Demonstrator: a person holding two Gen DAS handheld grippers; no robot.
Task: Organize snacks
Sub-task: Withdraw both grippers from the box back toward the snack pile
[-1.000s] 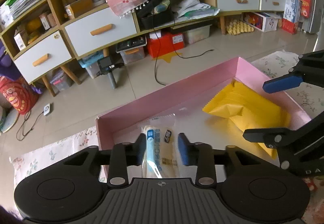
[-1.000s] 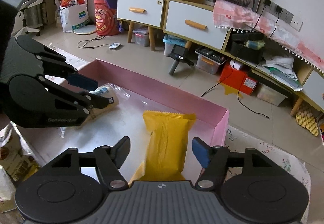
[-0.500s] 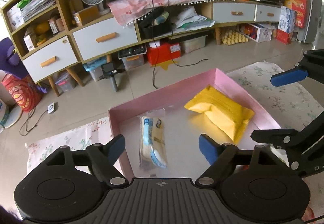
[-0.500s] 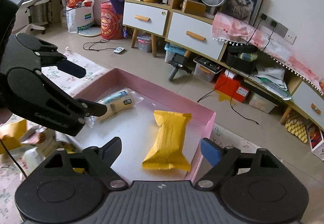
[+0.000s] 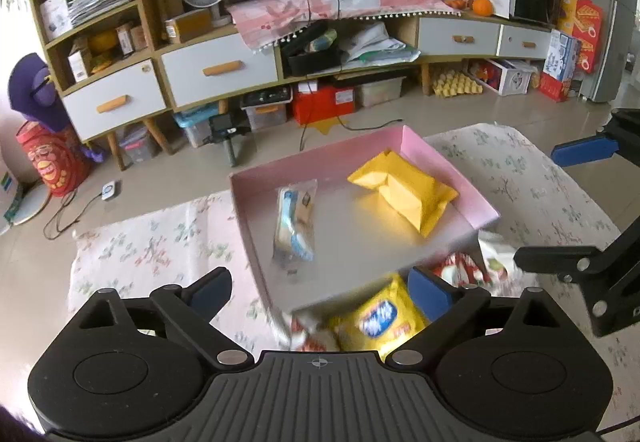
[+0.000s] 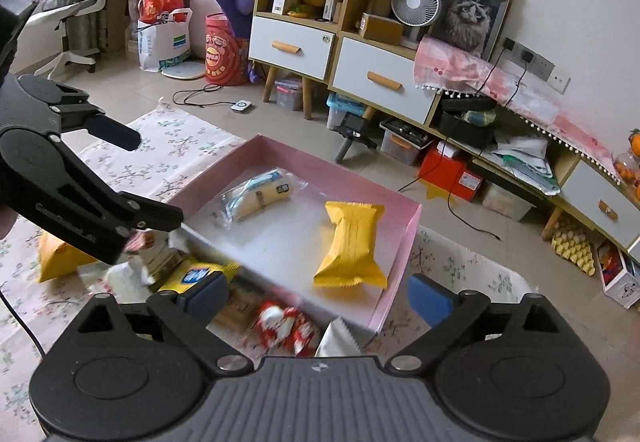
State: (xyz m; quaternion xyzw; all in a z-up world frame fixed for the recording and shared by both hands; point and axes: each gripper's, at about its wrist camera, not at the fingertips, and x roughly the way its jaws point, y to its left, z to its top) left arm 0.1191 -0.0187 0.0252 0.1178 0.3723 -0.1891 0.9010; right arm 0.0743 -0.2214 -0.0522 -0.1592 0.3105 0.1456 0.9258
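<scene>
The left tongs (image 5: pixel 320 288) hang above the near edge of the pink box (image 5: pixel 448 170), their blue pads spread wide and still opening, with nothing gripped between them; the right tongs (image 6: pixel 318 294) are in the same state, jaws opening and empty, poised over the box's near right corner. The box sits on a floral cloth (image 5: pixel 152 242) spread over the desk, toward its far edge, and holds two snacks lying flat and well apart: a clear-wrapped pastry with blue print (image 5: pixel 294 222) near the box's left wall and a plain yellow packet (image 5: pixel 404 194) toward its right wall and far corner. In the right wrist view the same pastry (image 6: pixel 260 194) lies by the far left corner of the box (image 6: pixel 414 226) and the yellow packet (image 6: pixel 352 246) runs lengthwise near the right wall. Outside the box, against its near edge, loose snacks are heaped on the cloth: a yellow bag with a blue label (image 5: pixel 380 318), a red-and-white wrapper (image 6: pixel 284 328), a white serrated packet (image 6: pixel 338 340), and an orange-yellow pouch (image 6: pixel 56 258) further toward the desk's left side (this pile is blurred, so the printing cannot be read). Each view shows the other tongs at its side, the right ones (image 5: pixel 568 210) at the right border and the left ones (image 6: pixel 148 178) at the left, both clear of the snacks
</scene>
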